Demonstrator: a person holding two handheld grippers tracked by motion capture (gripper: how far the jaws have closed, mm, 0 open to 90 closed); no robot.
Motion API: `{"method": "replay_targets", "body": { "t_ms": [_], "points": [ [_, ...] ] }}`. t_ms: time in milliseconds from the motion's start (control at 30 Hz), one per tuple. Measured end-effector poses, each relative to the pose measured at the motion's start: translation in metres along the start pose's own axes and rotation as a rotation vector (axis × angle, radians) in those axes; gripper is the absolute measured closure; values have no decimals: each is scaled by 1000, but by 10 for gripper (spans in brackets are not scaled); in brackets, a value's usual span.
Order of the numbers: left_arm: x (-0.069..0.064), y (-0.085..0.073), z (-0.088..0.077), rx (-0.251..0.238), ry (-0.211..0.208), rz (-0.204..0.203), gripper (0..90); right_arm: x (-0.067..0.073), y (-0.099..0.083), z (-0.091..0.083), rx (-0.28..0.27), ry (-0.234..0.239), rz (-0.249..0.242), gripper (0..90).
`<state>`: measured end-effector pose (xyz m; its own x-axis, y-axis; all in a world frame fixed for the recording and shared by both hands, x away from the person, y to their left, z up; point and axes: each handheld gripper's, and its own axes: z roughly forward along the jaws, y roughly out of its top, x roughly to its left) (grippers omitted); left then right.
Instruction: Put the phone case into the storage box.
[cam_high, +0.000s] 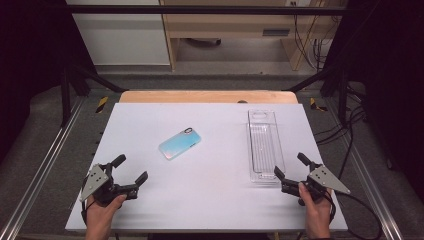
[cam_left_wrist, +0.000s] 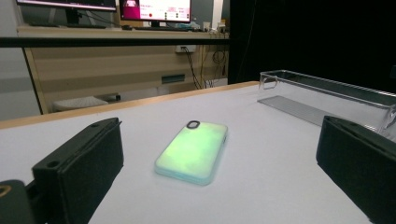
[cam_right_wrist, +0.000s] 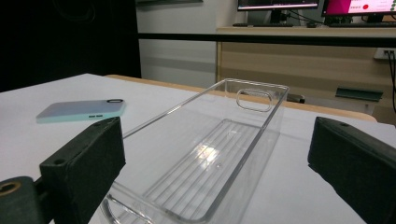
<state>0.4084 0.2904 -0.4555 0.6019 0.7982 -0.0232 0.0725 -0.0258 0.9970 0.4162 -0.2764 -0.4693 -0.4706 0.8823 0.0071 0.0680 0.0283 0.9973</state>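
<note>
A pale blue-green phone (cam_high: 180, 143) lies face down near the middle of the white table (cam_high: 210, 195), its camera ring toward the far right. A long clear plastic tray (cam_high: 264, 146) with nothing in it lies lengthwise at the right. My left gripper (cam_high: 133, 169) rests open at the front left, aimed at the phone (cam_left_wrist: 192, 151), which lies a short way beyond its jaws. My right gripper (cam_high: 292, 167) stands open at the front right, its jaws just short of the tray's near end (cam_right_wrist: 205, 172). Neither holds anything.
A wooden strip (cam_high: 207, 96) edges the table's far side. Metal rails (cam_high: 45, 165) run along both sides. Cables (cam_high: 350, 135) hang off to the right. Shelving and monitors (cam_left_wrist: 154, 9) stand beyond the table.
</note>
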Motion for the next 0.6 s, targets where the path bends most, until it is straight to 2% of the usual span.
{"method": "replay_targets", "body": {
  "t_ms": [100,167,233,300,433,467,500,533,567,600],
  "points": [
    [-2,0,1,21,3,8,4,0,0,-2,6,-3,-11,43],
    [-4,1,3,32,10,-4,7,0,0,-3,7,-6,-6,43],
    [-7,1,4,42,8,11,8,0,1,-5,8,-13,-17,43],
    [-12,0,7,88,25,47,10,1,2,-9,11,-39,-26,42],
    [-14,2,16,123,39,38,33,1,3,-14,-2,-50,9,39],
    [-17,8,24,171,33,21,49,0,3,-16,-9,-56,17,39],
    [-17,8,24,171,33,21,58,0,3,-16,-9,-56,17,39],
    [-20,14,35,212,17,23,61,-2,3,-16,-6,-86,16,46],
    [-20,14,35,212,17,23,61,-2,3,-16,-6,-86,16,46],
    [-24,20,47,227,-6,43,65,-2,3,-15,-2,-103,15,45]
  ]
}}
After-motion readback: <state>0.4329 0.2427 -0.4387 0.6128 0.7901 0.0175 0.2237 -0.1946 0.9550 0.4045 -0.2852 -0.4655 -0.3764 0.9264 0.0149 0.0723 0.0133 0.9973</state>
